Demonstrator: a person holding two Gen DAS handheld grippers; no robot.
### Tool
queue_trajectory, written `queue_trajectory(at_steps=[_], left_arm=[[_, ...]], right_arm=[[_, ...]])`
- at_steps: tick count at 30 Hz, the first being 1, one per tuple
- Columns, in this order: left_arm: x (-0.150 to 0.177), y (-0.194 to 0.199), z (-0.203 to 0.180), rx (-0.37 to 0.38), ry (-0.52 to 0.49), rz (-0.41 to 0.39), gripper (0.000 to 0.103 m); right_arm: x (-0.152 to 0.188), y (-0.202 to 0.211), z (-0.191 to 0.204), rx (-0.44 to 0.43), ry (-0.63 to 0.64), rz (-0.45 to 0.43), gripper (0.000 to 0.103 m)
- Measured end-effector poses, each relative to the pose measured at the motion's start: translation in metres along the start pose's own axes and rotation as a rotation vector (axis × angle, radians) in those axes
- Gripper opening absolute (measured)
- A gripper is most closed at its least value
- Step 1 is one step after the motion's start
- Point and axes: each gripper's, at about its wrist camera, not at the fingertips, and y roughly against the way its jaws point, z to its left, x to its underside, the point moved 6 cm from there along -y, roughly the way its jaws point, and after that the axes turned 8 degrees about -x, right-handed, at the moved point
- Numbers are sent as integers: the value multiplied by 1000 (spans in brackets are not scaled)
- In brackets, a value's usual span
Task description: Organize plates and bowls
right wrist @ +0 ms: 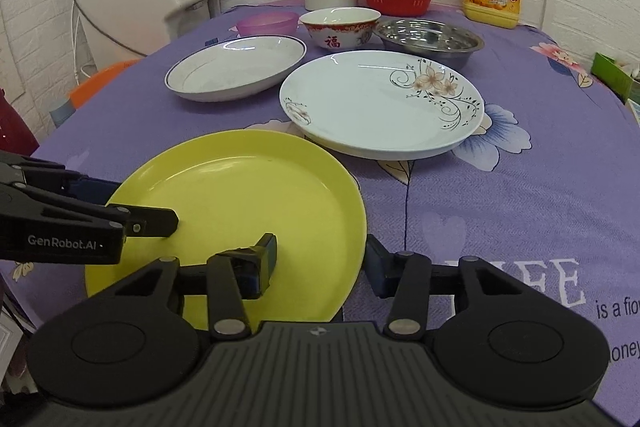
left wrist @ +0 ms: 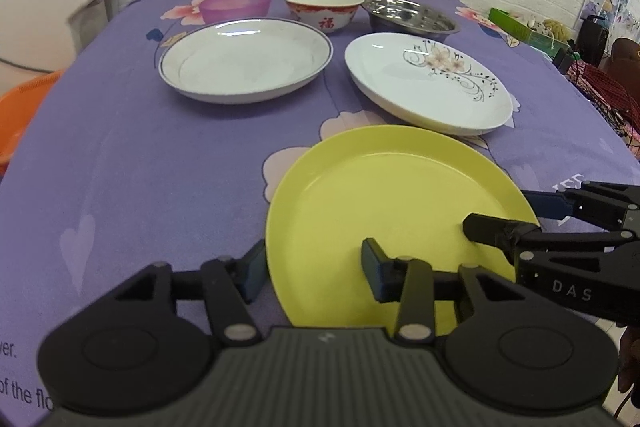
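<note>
Yellow plate point(left wrist: 384, 211) lies flat on the purple flowered cloth of the counter point(left wrist: 120, 167), lower centre of the left wrist view, lower left of centre in the right wrist view point(right wrist: 240, 211). Left tongs point(left wrist: 312, 273) straddle its near left rim, one finger outside on the cloth, one over the plate's inside; pads do not press the rim as far as shows, so spread. Right tongs point(right wrist: 320, 265) straddle the near right rim the same way, likewise spread, no pinch visible. Each tongs shows in the other's view, reaching in from the frame edge over the plate. Behind, upper right of the left view, a white flower-patterned plate point(left wrist: 432, 83) sits just beside the yellow one; a blue-rimmed white plate point(left wrist: 246, 61) lies left of it. Further back: purple bowl point(left wrist: 236, 7), red-and-white bowl point(left wrist: 324, 9), steel bowl point(left wrist: 412, 17).
</note>
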Motion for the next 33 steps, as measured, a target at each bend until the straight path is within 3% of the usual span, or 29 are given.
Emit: queue_trajectory(at_steps=[5, 11, 20, 22, 23, 26, 29, 33], left_arm=[[-8, 13, 36, -90, 54, -39, 40], [-9, 14, 82, -196, 114, -38, 41], [0, -5, 105, -169, 195, -20, 41], [0, -5, 107, -160, 203, -19, 48], [0, -3, 109, -158, 211, -21, 64], [-11, 16, 117, -169, 239, -86, 64], [-34, 38, 120, -160, 256, -192, 69], [-63, 38, 107, -136, 223, -253, 70]], right_arm=[[-15, -6, 26, -82, 28, -34, 84], [-41, -42, 66, -187, 88, -44, 93], [-42, -72, 85, -197, 136, 1, 103], [-40, -71, 88, -198, 164, 6, 103], [-39, -70, 87, -216, 155, 7, 103], [-50, -57, 74, -263, 65, -36, 103], [-67, -29, 51, -201, 45, -148, 103], [-78, -9, 12, -128, -21, -210, 103]])
